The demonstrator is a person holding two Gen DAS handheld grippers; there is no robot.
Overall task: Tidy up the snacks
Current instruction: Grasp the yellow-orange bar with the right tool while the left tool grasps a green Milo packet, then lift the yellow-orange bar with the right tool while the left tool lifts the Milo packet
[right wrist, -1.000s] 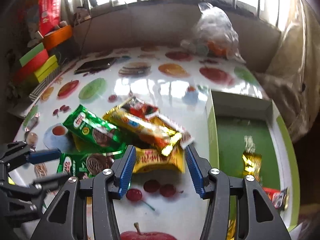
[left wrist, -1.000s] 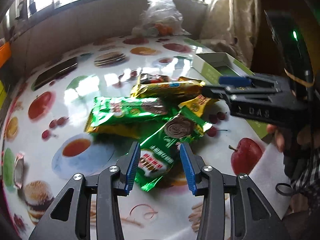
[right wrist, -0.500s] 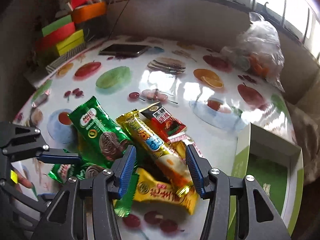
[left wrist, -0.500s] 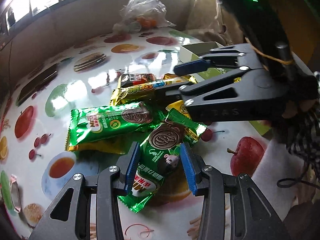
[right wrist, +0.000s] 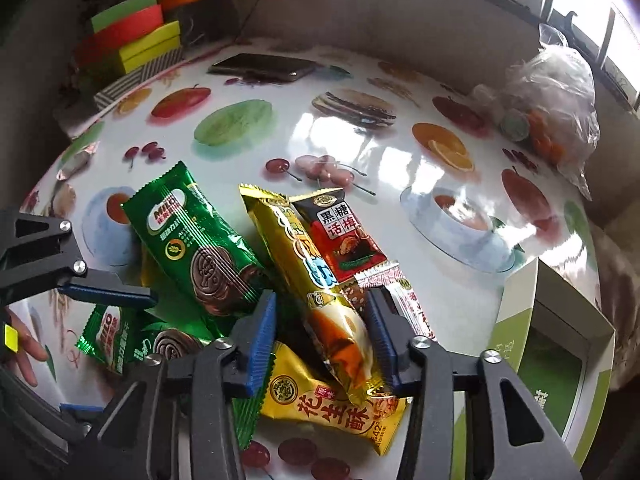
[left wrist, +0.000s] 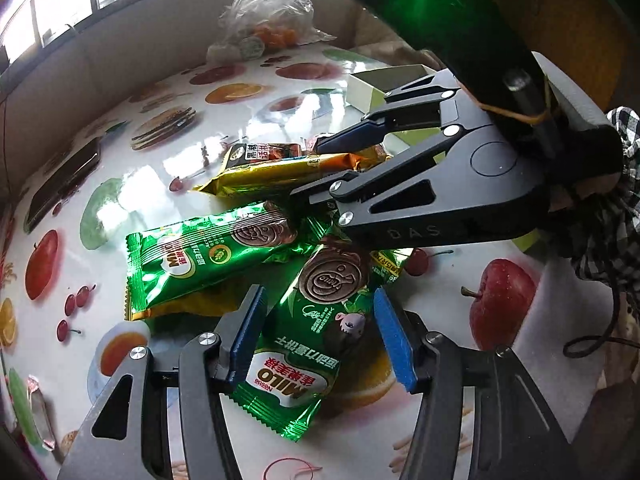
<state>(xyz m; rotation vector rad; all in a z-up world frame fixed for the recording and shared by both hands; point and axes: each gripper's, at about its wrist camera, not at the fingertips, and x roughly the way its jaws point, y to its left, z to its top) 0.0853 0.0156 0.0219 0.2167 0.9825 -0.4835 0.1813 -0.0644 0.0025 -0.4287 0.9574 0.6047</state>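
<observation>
Snacks: pile near the middle of the fruit-print tabletop (right wrist: 400,148).
Left gripper (left wrist: 320,336): jaws opening, astride the green foil Milo biscuit packet (left wrist: 304,344), pads clear of it.
Right gripper (right wrist: 322,332): jaws closing around the long gold foil bar (right wrist: 316,292), not yet pressing.
Green-and-white open box (right wrist: 556,344): at the tabletop's right edge.

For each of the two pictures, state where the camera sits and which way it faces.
Left wrist: on the left gripper, looking down at a green Milo packet; right gripper shows.
Right wrist: on the right gripper, looking down at a gold packet; left gripper shows.
Shared: snack pile, phone, plastic bag.
</observation>
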